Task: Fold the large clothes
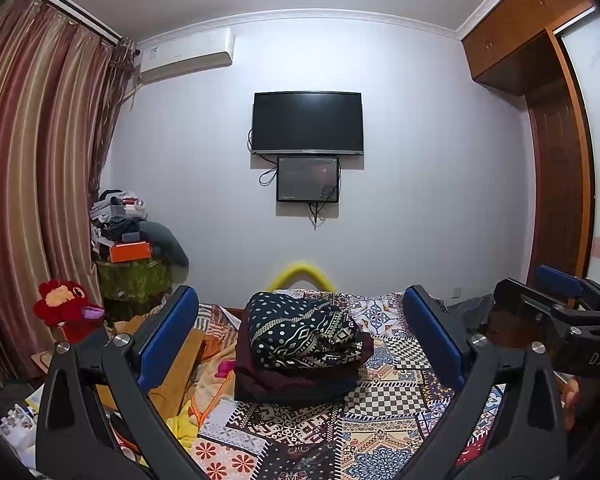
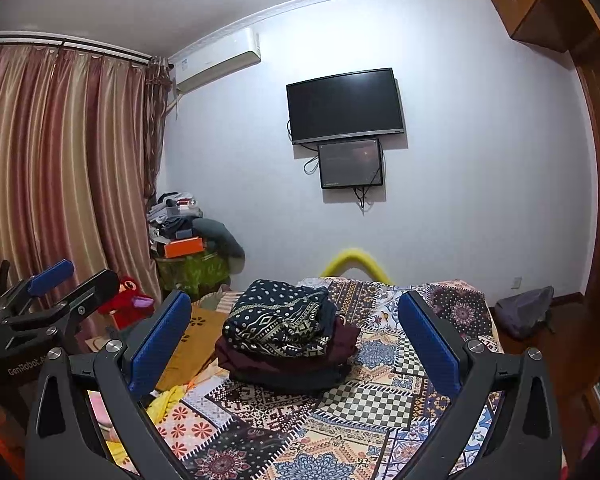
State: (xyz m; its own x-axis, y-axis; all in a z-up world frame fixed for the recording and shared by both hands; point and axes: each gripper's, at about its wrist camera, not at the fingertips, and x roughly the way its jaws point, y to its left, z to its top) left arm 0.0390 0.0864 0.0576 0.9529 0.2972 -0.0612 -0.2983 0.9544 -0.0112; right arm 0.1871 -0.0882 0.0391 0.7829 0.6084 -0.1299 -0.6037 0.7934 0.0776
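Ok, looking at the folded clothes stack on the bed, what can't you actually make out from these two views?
- Stack of folded clothes: how many garments lie under the patterned top piece; in both wrist views the dark lower layers merge.
- Far side of the stack: hidden by the stack itself.
- Small screen under the TV: its text is too small to read.
- Bed: near edge cut off by the frame and by the open left claw and right claw.

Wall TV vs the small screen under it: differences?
The TV is larger and wider; the small screen is smaller and squarer. The TV is fully dark; the small screen shows a faint reddish glow. The TV hangs above, the small screen directly below. Both are wall-mounted, black-framed, with dangling cables.
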